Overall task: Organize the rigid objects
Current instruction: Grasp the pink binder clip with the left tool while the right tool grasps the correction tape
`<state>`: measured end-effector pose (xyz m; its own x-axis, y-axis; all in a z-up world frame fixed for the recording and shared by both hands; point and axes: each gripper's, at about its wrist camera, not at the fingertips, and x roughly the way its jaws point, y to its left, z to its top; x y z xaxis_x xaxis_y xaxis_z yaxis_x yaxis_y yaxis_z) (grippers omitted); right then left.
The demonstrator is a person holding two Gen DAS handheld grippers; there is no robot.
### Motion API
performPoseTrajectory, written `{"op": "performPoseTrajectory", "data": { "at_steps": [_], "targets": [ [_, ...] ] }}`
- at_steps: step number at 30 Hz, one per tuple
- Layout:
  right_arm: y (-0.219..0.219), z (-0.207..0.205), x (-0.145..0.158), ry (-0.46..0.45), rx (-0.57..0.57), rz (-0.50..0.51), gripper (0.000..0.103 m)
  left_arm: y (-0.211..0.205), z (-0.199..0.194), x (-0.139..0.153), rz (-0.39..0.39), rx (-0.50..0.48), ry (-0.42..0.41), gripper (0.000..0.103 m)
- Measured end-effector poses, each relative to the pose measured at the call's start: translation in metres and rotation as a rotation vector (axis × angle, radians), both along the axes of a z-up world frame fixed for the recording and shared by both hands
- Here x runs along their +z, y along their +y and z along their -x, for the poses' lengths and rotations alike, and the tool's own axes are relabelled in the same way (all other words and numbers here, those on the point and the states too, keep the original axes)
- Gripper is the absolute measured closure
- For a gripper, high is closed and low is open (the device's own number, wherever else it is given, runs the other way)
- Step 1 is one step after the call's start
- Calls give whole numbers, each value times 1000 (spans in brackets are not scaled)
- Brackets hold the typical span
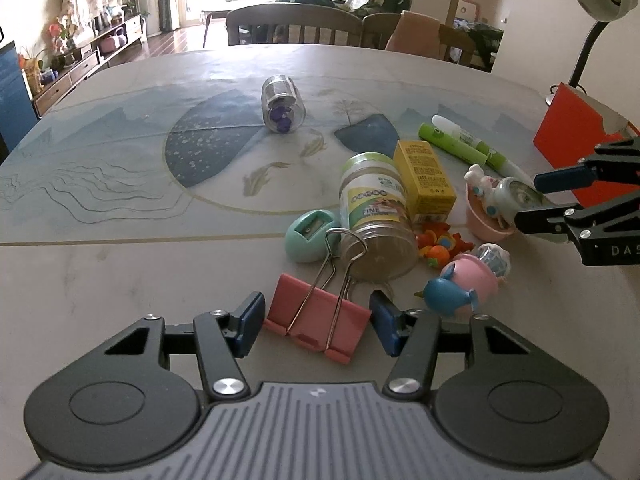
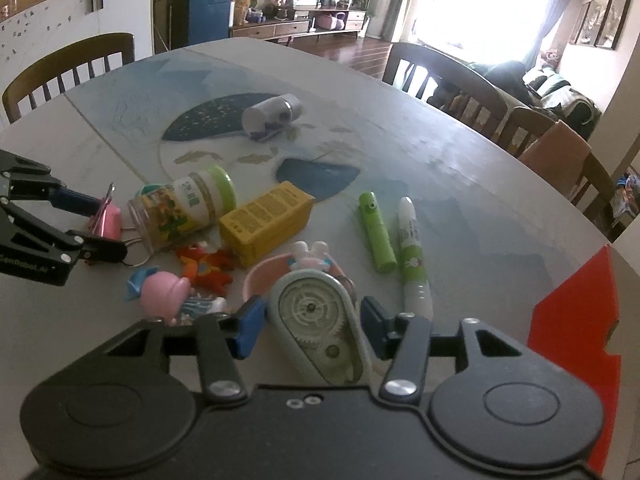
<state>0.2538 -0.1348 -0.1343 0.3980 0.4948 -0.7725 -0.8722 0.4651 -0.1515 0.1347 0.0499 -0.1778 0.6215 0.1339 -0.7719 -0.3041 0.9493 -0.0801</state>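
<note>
My left gripper is open, its blue pads on either side of a pink binder clip lying on the table; it also shows in the right wrist view. My right gripper is open around a grey-green correction tape dispenser, which rests against a pink bowl holding a small rabbit toy. The right gripper also shows in the left wrist view. Whether either clip or dispenser is touched by the pads is unclear.
A pile lies close by: a lying green-lidded jar, yellow box, teal sharpener, whale toy, orange toys, green markers. A clear vial lies farther off. A red box stands right.
</note>
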Motion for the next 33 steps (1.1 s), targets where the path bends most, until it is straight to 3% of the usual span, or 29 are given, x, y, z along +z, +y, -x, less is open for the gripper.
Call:
{"op": "performPoseTrajectory", "data": {
  "at_steps": [2, 9, 20, 33],
  "targets": [
    [-2, -4, -1, 16, 2, 1, 44, 0, 0, 0, 1, -2, 0, 46],
    [-4, -11, -9, 73, 9, 15, 43, 0, 1, 0, 1, 0, -1, 46],
    [-9, -15, -7, 131, -6, 0, 55, -3, 3, 1, -14, -3, -5, 47],
    [-37, -1, 35, 153, -103, -98, 55, -7, 12, 34, 48, 26, -46, 47]
  ]
}}
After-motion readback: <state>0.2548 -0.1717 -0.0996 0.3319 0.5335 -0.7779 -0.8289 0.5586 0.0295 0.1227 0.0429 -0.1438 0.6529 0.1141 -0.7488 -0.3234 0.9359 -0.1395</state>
